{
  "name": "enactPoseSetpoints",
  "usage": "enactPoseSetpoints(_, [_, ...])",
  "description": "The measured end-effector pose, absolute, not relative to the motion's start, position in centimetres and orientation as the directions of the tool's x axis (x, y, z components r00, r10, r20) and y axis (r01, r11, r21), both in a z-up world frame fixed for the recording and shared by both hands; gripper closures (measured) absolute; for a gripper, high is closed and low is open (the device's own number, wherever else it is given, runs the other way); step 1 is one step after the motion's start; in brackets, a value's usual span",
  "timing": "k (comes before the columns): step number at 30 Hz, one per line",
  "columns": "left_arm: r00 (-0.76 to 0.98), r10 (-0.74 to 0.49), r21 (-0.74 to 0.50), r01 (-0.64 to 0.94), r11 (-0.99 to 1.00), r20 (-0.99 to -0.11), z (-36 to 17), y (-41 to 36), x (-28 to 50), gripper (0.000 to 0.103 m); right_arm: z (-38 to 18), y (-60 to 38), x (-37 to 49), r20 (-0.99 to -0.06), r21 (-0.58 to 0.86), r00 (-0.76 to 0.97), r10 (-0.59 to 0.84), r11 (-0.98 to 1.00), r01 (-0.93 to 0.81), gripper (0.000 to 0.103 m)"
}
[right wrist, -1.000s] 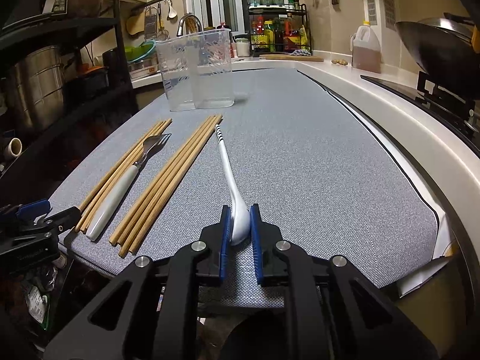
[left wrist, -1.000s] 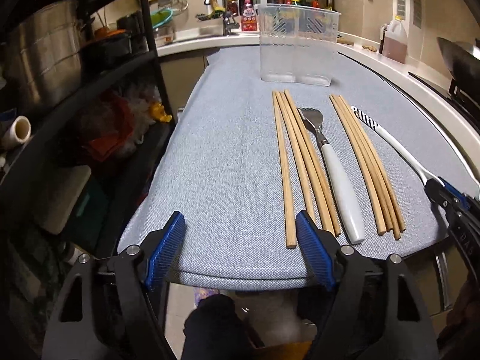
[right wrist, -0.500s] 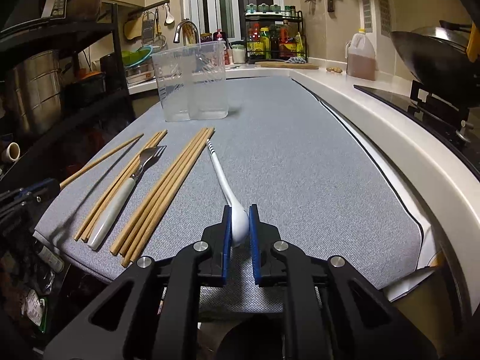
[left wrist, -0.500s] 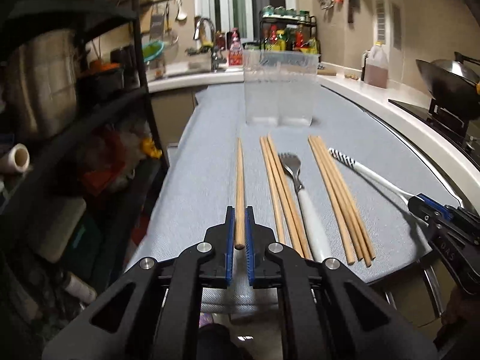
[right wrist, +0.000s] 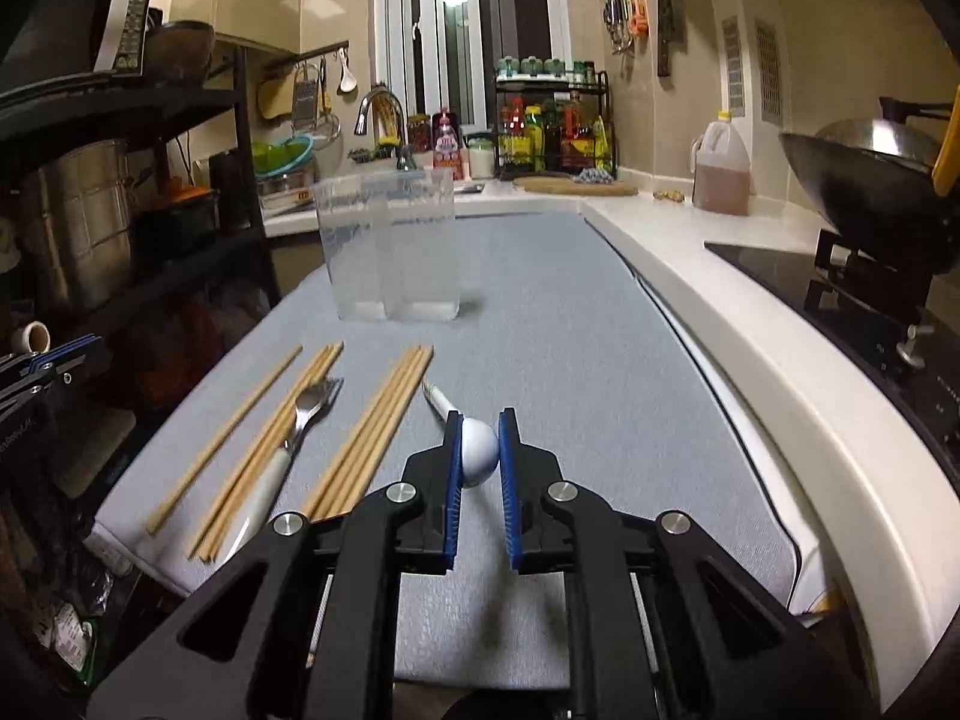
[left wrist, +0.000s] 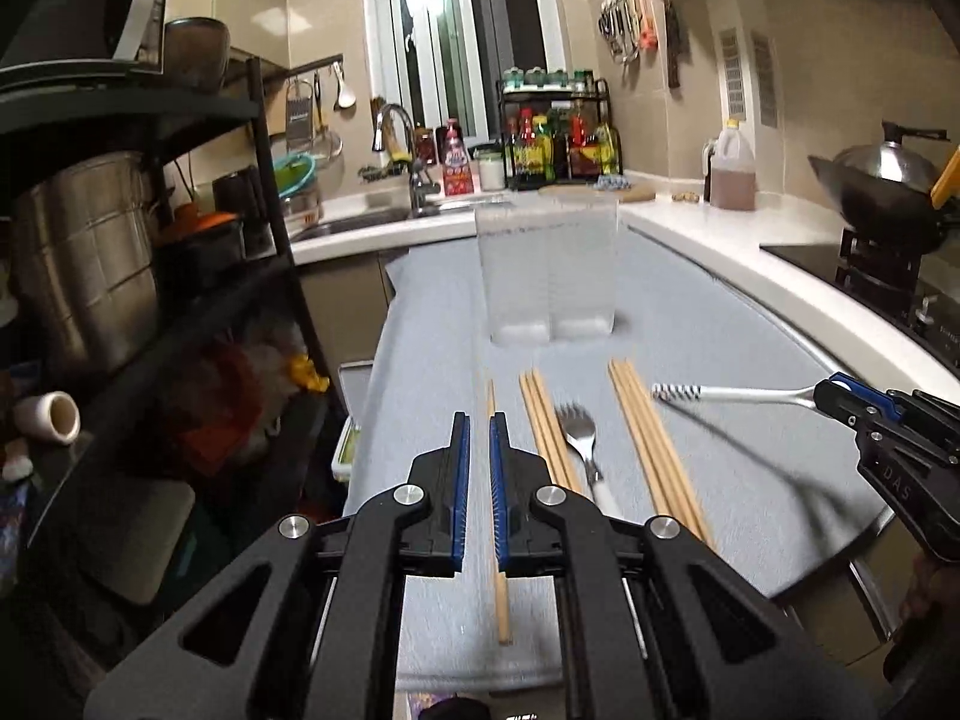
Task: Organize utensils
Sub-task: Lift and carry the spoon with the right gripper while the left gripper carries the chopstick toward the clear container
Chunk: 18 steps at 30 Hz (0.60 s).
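Observation:
My left gripper [left wrist: 479, 420] is shut on a single wooden chopstick [left wrist: 500, 594], held lifted over the grey mat [left wrist: 432, 330]. My right gripper [right wrist: 480, 417] is shut on the bowl of a white spoon [right wrist: 478, 450], which is raised off the mat. In the left wrist view that right gripper [left wrist: 840, 399] shows at the right, with the spoon [left wrist: 738, 394] and its striped handle pointing left. A white-handled fork [left wrist: 579, 429] lies between two chopstick bundles [left wrist: 543, 420] [left wrist: 648, 438]. An empty clear two-part holder [right wrist: 390, 252] stands upright beyond them.
A black shelf rack [left wrist: 264, 192] with a steel pot [left wrist: 84, 252] stands close along the mat's left edge. The white counter [right wrist: 750, 312] runs along the right, with a wok [right wrist: 870, 180] on the stove. A sink and bottles sit at the back.
The left gripper went from open to shut on one chopstick and lifted it. The right gripper rose with the spoon, whose handle has come off the mat. Both views tilted up.

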State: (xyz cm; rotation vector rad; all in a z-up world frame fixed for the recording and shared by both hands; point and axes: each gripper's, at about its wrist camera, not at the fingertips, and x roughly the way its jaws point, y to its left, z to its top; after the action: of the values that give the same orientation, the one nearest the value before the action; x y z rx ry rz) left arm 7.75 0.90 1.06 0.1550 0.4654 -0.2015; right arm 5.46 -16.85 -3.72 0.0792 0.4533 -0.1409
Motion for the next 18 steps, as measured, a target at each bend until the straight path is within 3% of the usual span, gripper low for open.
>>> enactPoseSetpoints(7, [0.856,-0.183,0.051,0.236,0.97,-0.484,0.2,2.0,8.9,0.093,-3.8,-17.4,6.2,-0.447,0.063,0.887,-0.12,0.984,0.165,0.091])
enactPoseSetpoints(8, [0.846,-0.181,0.043,0.233,0.972,-0.501,-0.6,2.2,8.9,0.09,-4.1,-17.3,6.1,-0.453,0.059,0.883,-0.121,0.984,0.166,0.091])
enactPoseSetpoints(10, [0.833,-0.172,0.044,0.229,0.972,-0.527,-2.1,2.2,8.7,0.065,-4.8,-17.3,6.0,-0.471,0.061,0.874,-0.12,0.984,0.167,0.091])
enactPoseSetpoints(12, [0.836,-0.147,0.065,0.213,0.975,-0.529,-3.6,2.2,8.2,0.059,-5.5,-17.4,6.0,-0.49,0.065,0.864,-0.118,0.983,0.171,0.091])
enactPoseSetpoints(18, [0.79,-0.145,0.052,0.217,0.975,-0.595,-7.4,2.1,8.3,0.059,-6.4,-17.4,5.8,-0.511,0.061,0.851,-0.121,0.982,0.176,0.091])
